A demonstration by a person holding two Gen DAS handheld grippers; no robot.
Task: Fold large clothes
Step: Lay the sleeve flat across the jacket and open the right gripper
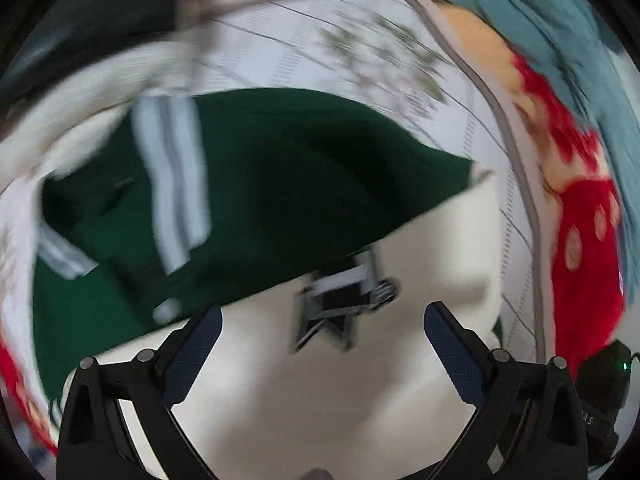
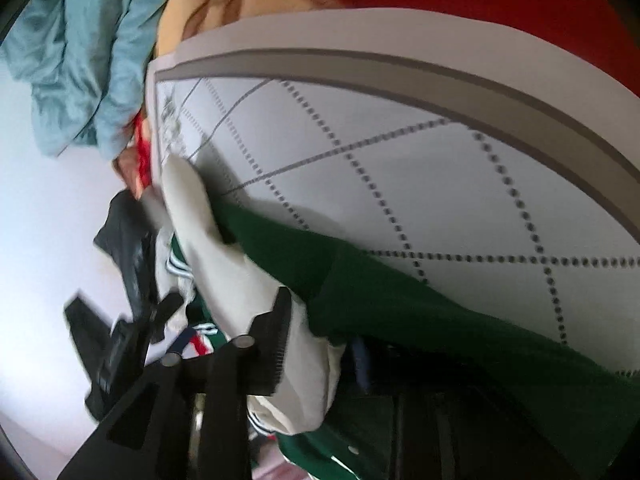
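A large dark green jacket (image 1: 280,184) with cream sleeves and pale striped trim lies on a white quilted mat (image 1: 360,40). In the left wrist view, my left gripper (image 1: 320,332) is open and empty just above a cream sleeve (image 1: 320,400) with a dark star patch (image 1: 340,308). In the right wrist view, my right gripper (image 2: 316,340) is shut on the jacket's cream sleeve (image 2: 304,360) and holds it lifted beside the green body (image 2: 400,320). Its right finger is hidden under the fabric.
A red spotted blanket (image 1: 588,260) and a teal cloth (image 1: 540,12) lie beyond the mat's grey border. The teal cloth also shows in the right wrist view (image 2: 80,52). Black equipment (image 2: 108,340) stands at the left there. The frames are motion-blurred.
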